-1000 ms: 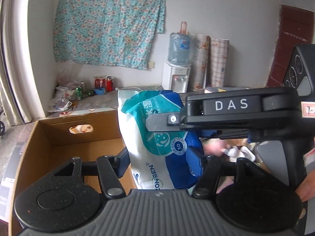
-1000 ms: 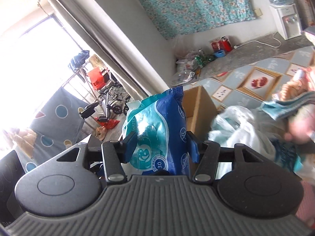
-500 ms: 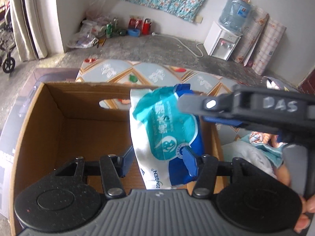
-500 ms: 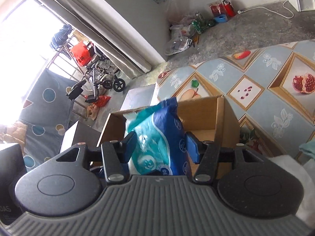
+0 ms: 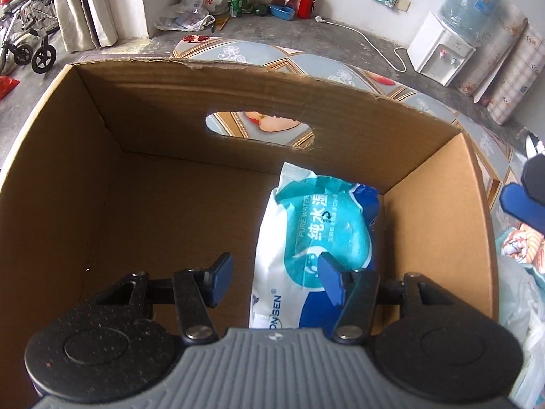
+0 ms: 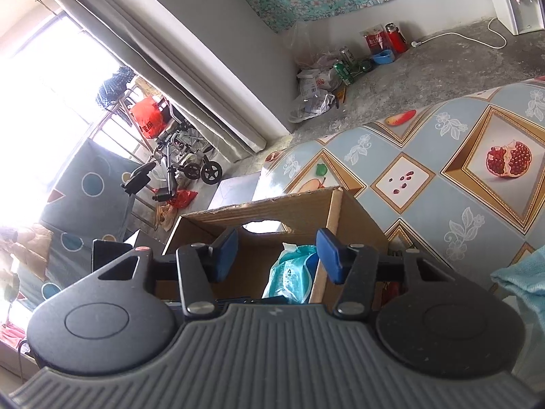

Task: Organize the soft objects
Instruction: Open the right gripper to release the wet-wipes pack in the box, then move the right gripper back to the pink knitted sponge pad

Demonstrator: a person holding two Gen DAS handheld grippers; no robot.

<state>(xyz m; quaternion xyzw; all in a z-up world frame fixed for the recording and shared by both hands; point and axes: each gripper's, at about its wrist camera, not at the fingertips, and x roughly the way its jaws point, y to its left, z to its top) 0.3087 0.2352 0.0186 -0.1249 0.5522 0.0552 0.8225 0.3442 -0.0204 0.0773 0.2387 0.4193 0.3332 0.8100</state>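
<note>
My left gripper [image 5: 274,281] points down into the cardboard box [image 5: 170,119]; its jaws stand spread, and the wet wipes pack [image 5: 318,238] lies on the box floor by the right wall, with my right pad in front of it and my left pad clear of it; whether that right pad touches the wrapper I cannot tell. My right gripper [image 6: 277,255] hangs outside the box over the patterned tablecloth [image 6: 477,197]; its jaws are closing with nothing between them; the pack [image 6: 293,271] shows beyond them inside the box [image 6: 306,206].
</note>
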